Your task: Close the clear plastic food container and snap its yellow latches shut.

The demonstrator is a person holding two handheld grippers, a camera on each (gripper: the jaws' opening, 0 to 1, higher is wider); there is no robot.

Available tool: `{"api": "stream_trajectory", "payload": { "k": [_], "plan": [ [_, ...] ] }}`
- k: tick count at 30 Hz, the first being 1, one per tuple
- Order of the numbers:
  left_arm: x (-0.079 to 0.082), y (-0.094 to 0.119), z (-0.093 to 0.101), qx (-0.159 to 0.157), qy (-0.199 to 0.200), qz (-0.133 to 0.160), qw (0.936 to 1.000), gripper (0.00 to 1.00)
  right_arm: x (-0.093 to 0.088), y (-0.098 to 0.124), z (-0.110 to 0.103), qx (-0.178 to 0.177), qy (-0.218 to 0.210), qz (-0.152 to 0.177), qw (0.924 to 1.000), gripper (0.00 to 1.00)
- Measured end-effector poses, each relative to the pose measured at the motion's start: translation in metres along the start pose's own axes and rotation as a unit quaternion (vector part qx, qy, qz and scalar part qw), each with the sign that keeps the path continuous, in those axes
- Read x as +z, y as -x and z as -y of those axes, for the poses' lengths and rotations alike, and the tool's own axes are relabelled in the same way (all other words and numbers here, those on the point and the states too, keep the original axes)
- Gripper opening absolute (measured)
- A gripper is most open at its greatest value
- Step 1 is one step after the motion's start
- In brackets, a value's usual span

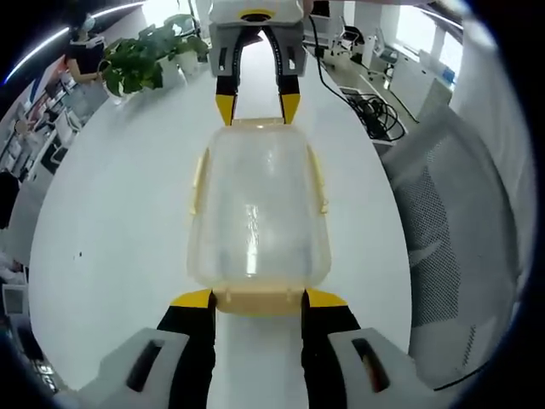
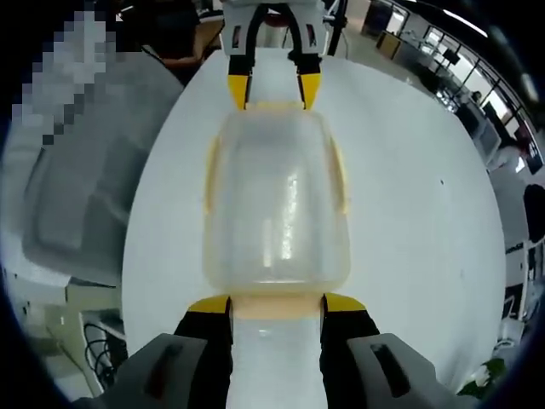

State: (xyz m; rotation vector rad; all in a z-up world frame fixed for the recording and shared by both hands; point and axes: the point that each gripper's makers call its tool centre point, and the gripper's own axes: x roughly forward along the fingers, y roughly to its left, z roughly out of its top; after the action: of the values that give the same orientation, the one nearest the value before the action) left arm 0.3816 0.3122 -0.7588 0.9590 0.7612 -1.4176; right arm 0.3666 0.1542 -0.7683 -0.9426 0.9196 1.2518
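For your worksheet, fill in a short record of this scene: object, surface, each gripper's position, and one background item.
object: clear food container with yellow latches, lid on
surface: white table
left gripper: open, jaws at the container's near end latch
right gripper: open, jaws at the opposite end latch
background: potted plant; mesh chair

The left gripper [image 1: 257,297] has its yellow-tipped jaws spread apart, tips level. The right gripper [image 2: 277,303] faces it head-on with jaws parted about as widely. Whether either set of tips presses on what lies between them is hard to tell.
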Motion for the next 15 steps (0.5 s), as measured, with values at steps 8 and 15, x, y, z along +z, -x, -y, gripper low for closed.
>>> {"api": "stream_trajectory", "payload": {
  "k": [8,15],
  "plan": [
    [0.009,-0.007,-0.001,-0.001,0.001,0.001,1.0,0.38,-0.01,0.004,0.0,0.0,-0.002,-0.003,1.0,0.38],
    [0.017,-0.014,-0.002,-0.003,0.001,0.005,1.0,0.38,-0.021,0.005,0.001,0.004,-0.007,-0.006,0.9999,0.38]
  ]
}}
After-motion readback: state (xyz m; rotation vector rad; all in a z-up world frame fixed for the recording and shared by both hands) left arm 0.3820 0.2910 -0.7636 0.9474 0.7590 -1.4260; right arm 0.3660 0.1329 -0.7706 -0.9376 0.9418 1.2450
